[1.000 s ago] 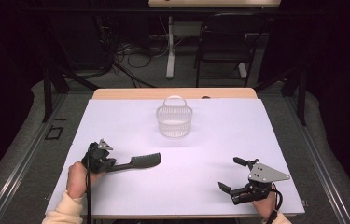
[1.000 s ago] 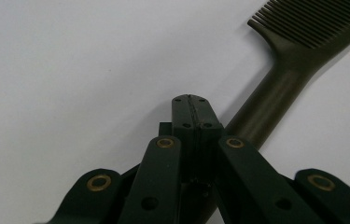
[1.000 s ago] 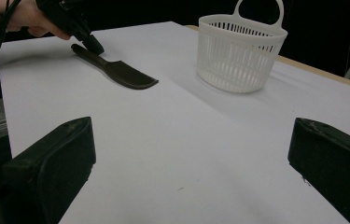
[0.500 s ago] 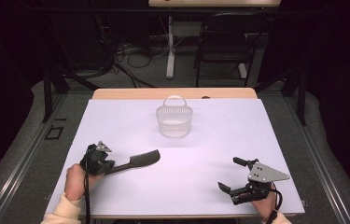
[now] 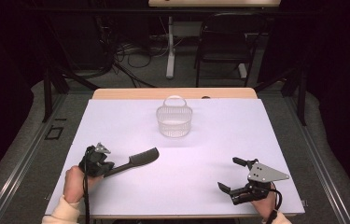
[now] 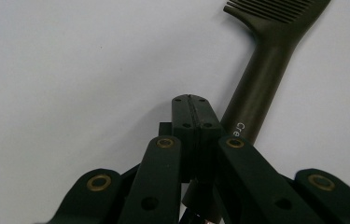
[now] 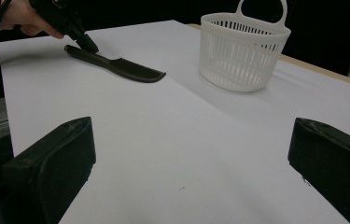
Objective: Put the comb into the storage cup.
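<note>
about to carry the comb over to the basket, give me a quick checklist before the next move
1. Left gripper shut on the comb handle: cannot tell; jaws look closed, with the handle passing beside and under them.
2. Comb in one piece, teeth end free: ok.
3. Basket upright, opening up: ok.
4. Path from comb to basket bare on the table: ok.
5. Right gripper open, off to the side: ok.

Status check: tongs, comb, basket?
Left tongs shut beside comb handle, grip unclear. Right tongs open, empty. Basket upright, empty, nothing in between.
</note>
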Demonstrator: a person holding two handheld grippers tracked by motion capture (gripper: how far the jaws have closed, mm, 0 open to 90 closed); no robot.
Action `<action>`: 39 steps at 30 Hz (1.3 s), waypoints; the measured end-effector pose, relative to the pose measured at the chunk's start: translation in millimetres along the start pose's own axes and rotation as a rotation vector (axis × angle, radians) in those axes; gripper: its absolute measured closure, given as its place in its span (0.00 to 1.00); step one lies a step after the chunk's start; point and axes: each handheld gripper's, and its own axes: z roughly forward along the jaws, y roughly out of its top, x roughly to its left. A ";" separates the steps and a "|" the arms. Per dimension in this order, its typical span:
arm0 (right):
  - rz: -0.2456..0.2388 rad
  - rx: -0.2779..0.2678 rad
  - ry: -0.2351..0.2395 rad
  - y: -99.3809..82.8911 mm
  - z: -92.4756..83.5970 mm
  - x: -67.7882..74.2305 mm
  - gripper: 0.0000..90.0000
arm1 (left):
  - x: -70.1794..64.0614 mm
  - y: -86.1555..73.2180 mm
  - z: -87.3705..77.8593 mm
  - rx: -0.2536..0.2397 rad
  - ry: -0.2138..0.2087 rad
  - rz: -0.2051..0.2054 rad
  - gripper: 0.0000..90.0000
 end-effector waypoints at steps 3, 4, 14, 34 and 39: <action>-0.002 0.003 0.000 0.1 -0.1 0.1 0.00 | 0.0 0.0 -0.1 0.001 0.001 0.000 1.00; -0.002 0.000 0.000 0.0 0.3 0.1 0.00 | 0.2 -0.1 -0.4 0.000 0.004 0.001 1.00; -0.004 0.003 0.001 0.3 0.2 0.2 0.00 | 7.5 4.2 -18.7 -0.106 0.058 -0.031 0.61; 0.002 0.034 0.007 -1.2 5.9 0.1 0.00 | 4.0 15.1 -44.0 -0.157 0.038 0.068 0.05; -0.003 0.036 0.008 -0.9 6.8 -0.4 0.00 | 0.4 22.9 -45.0 -0.137 0.031 0.115 0.00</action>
